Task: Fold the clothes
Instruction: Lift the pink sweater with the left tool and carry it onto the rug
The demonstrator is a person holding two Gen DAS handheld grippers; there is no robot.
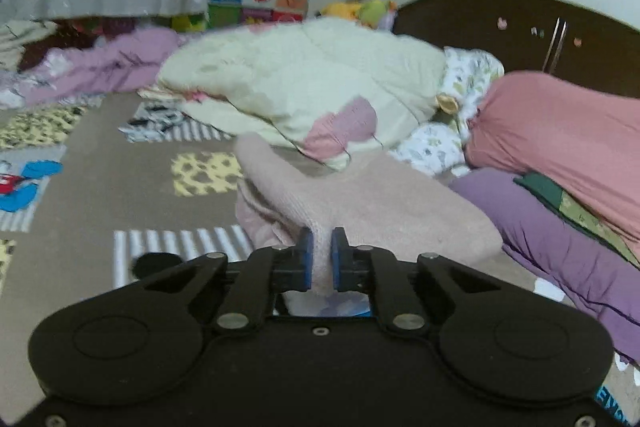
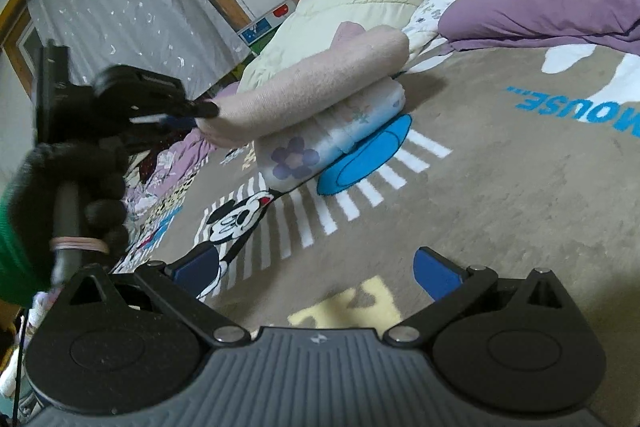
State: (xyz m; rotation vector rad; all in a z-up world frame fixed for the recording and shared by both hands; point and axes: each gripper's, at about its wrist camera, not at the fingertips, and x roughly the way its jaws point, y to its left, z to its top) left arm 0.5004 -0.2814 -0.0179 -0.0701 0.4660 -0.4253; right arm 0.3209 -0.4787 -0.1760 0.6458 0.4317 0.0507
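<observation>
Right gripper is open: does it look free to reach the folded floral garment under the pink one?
Probably yes. The right gripper hangs open over bare blanket, with nothing between it and the floral garment. The pink garment, pinched by the left gripper, covers only its top.

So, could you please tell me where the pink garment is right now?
The pink garment is pinched at one end by the left gripper, draped over the folded floral cloth on the Mickey blanket.
</observation>
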